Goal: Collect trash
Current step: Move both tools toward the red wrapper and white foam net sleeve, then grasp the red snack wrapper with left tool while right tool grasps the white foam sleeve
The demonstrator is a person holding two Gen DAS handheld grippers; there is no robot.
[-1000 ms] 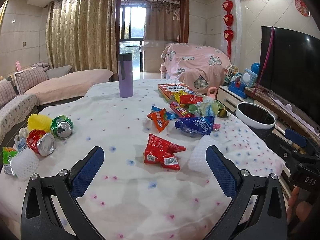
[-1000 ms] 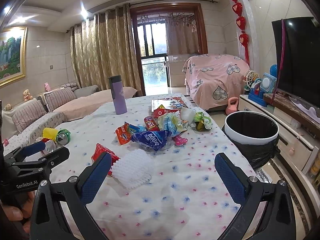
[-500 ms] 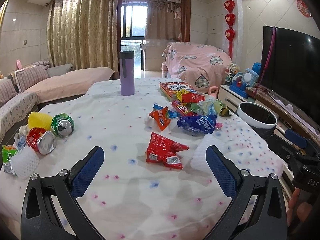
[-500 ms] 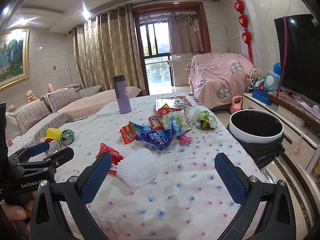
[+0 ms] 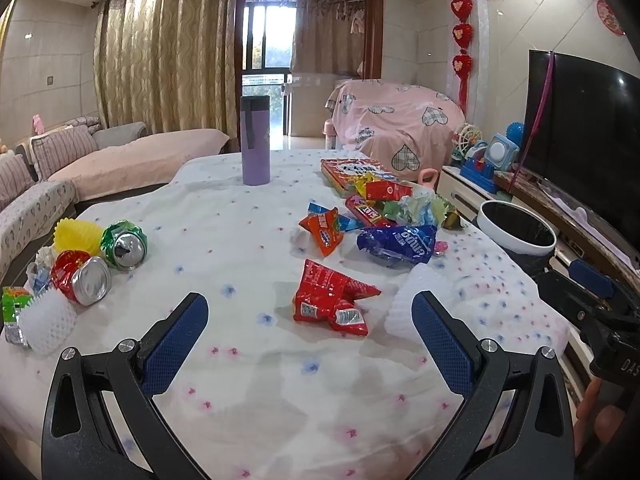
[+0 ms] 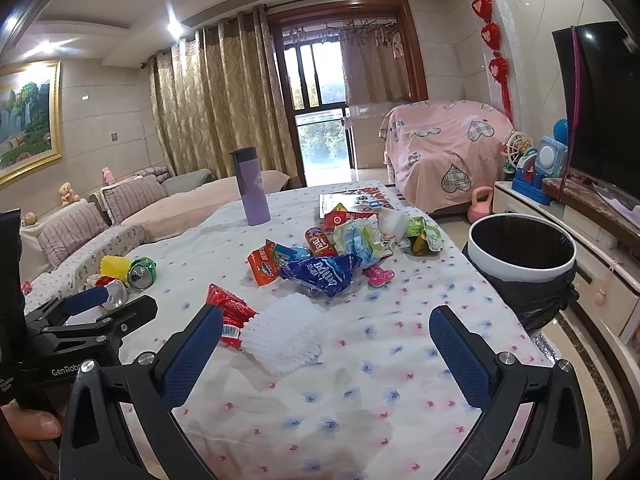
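Trash lies on a table with a white dotted cloth (image 5: 248,364). A red wrapper (image 5: 328,300) lies just beyond my open, empty left gripper (image 5: 308,312). A white foam net (image 6: 286,334) lies just ahead of my open, empty right gripper (image 6: 326,320), next to the red wrapper (image 6: 228,306). Further back lie a blue wrapper (image 6: 320,274), an orange wrapper (image 5: 324,232) and a heap of mixed wrappers (image 6: 372,232). Crushed cans (image 5: 104,260) and another foam net (image 5: 46,322) lie at the table's left. A white bin with a black bag (image 6: 520,248) stands right of the table.
A purple tumbler (image 5: 255,140) stands upright at the table's far side beside a flat printed box (image 5: 348,168). Sofas stand to the left, a TV cabinet (image 6: 600,240) with toys to the right. The left gripper also shows in the right wrist view (image 6: 92,312).
Both views have shifted slightly, with the table items a little lower in frame. Both grippers stay open and empty. No object on the table has moved.
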